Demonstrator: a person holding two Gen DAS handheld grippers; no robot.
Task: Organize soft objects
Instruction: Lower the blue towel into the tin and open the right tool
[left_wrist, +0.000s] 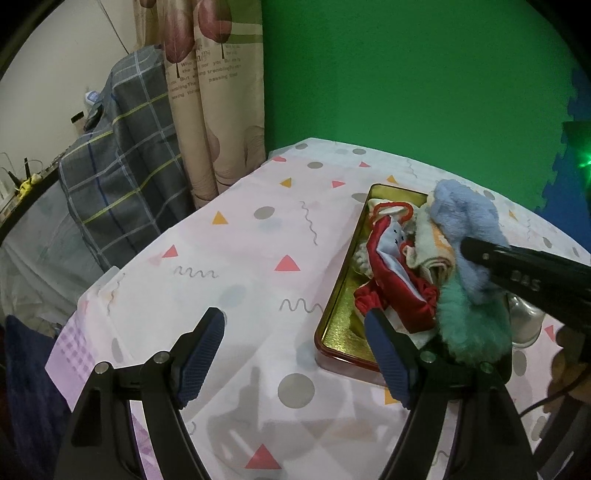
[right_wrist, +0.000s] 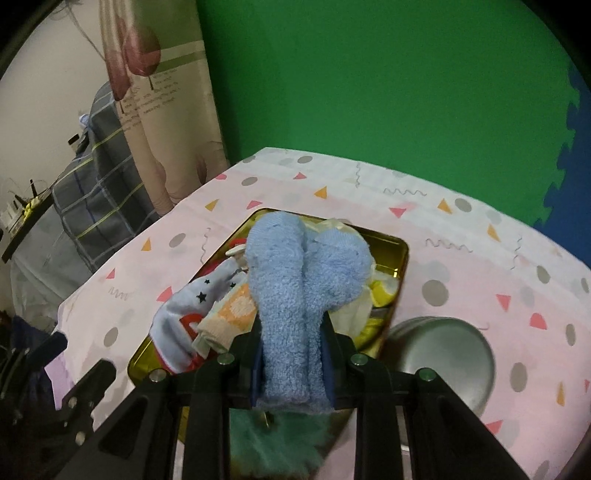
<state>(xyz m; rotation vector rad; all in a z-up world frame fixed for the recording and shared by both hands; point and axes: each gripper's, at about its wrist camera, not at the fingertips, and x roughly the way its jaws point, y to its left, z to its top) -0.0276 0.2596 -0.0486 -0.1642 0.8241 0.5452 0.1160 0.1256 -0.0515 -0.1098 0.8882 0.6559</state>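
A gold tin tray (left_wrist: 341, 295) on the table holds a pile of soft things: a red and pale blue garment (left_wrist: 391, 280), an orange and cream sock (left_wrist: 432, 251), a fluffy teal piece (left_wrist: 472, 325). My right gripper (right_wrist: 293, 332) is shut on a folded fluffy blue sock (right_wrist: 295, 288) and holds it over the tray (right_wrist: 400, 254); the sock also shows in the left wrist view (left_wrist: 465, 229). My left gripper (left_wrist: 295, 328) is open and empty, low over the tablecloth just left of the tray's near corner.
The table has a pink patterned cloth (left_wrist: 240, 258). A round metal lid or tin (right_wrist: 443, 354) sits right of the tray. A glass jar (left_wrist: 526, 325) stands by the tray's right side. A plaid-covered object (left_wrist: 122, 155) and curtain (left_wrist: 218, 92) stand left of the table.
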